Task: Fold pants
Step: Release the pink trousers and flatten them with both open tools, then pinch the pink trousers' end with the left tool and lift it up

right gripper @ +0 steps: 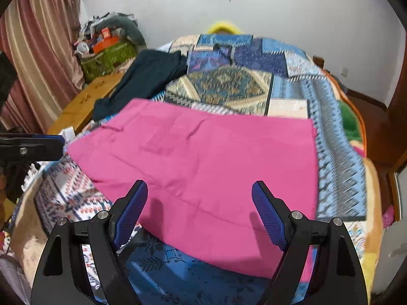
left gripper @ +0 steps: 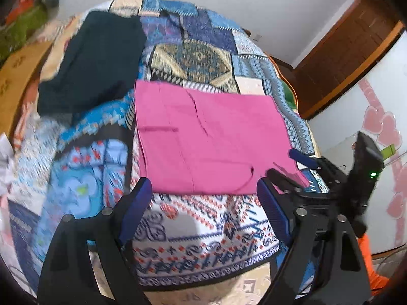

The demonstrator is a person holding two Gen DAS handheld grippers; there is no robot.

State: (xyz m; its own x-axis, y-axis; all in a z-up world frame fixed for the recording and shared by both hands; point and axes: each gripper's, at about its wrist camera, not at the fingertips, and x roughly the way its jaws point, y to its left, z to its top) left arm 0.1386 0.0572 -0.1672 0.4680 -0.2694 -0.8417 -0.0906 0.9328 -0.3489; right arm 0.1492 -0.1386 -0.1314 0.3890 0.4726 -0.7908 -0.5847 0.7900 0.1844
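Both spread fingers [right gripper: 269, 216] hover over folded pink pants [right gripper: 203, 167]

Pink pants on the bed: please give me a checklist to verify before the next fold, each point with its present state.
1. Pink pants lie flat on the bedspread: ok, light creases only.
2. Left gripper open and empty: ok.
3. Right gripper open and empty: ok.
4. Dark garment apart from the pants: cannot tell, their corners look close.
5. Near edge of the pants within reach of both grippers: ok.
6. How many folds are already done: cannot tell.
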